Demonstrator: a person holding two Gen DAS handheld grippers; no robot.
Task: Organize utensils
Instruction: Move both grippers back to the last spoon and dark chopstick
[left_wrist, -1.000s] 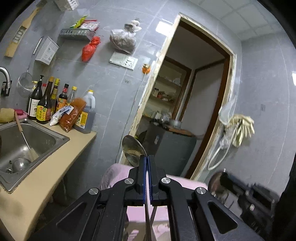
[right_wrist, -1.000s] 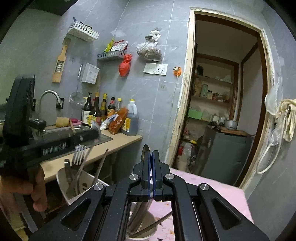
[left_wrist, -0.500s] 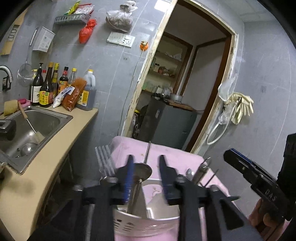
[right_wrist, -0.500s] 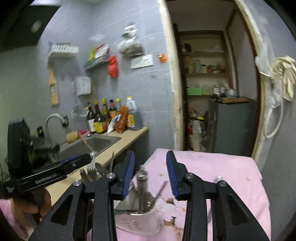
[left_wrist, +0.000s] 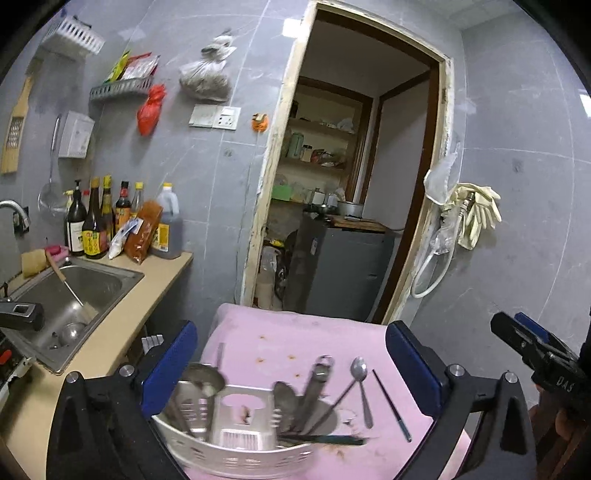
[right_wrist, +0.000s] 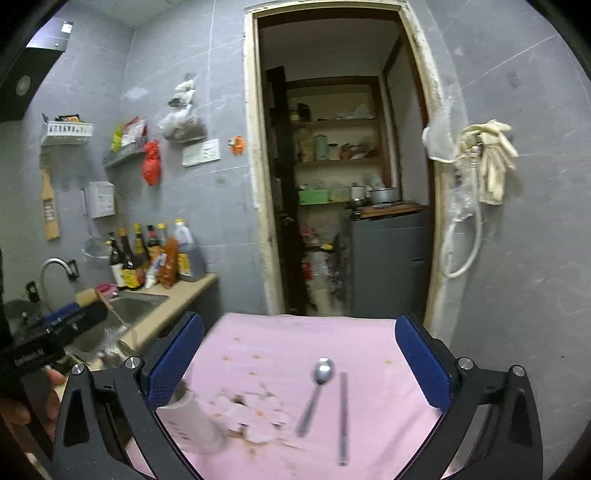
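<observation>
Now, my left gripper (left_wrist: 291, 369) hangs spread wide above the white holder (left_wrist: 236, 456), pinching nothing. The holder stands on the pink table (left_wrist: 295, 339) with a ladle (left_wrist: 203, 378) and other utensils upright inside. My right gripper (right_wrist: 299, 363) is spread wide too, empty, over a spoon (right_wrist: 316, 391) and chopsticks (right_wrist: 343, 417) lying flat.
</observation>
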